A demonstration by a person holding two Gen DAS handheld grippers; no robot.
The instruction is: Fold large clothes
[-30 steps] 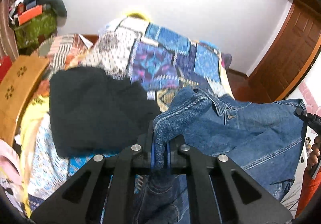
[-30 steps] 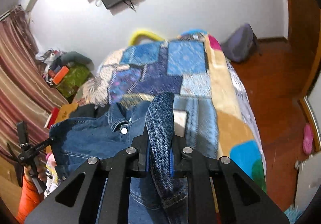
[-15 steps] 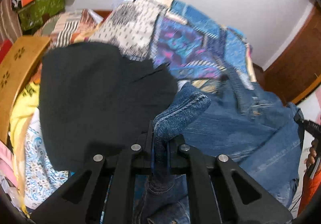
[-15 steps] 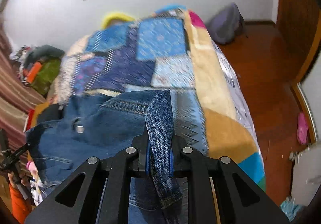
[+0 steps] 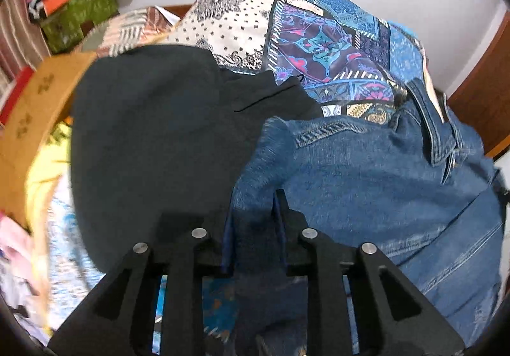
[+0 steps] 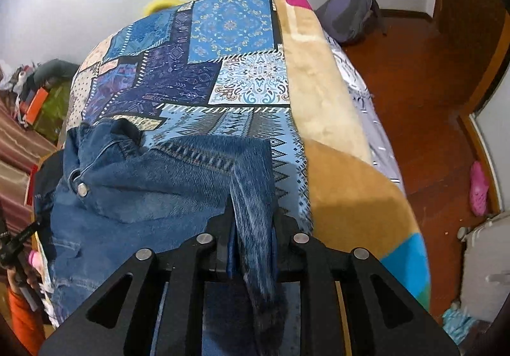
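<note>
Bed (image 6: 322, 107) carries a patchwork quilt (image 6: 223, 47). Denim jacket (image 5: 366, 184) lies spread on it, beside a black garment (image 5: 153, 133). Left hand-held gripper (image 5: 251, 228) and right hand-held gripper (image 6: 251, 228) each clamp 1 denim fold.

Matte black left gripper (image 5: 253, 228): two flat angular arms with triangular cut-outs, four round silver screw heads in a row across the linkage. Thin blue lining along the inner faces of the fingers (image 5: 278, 206). Right gripper (image 6: 251, 228) of identical make: black plates, triangular openings, four silver screws, blue strips inside the fingers (image 6: 274, 238). At the right view's left edge, an orange sleeve (image 6: 24, 321), a bit of skin, and the black frame of the other tool.
</note>
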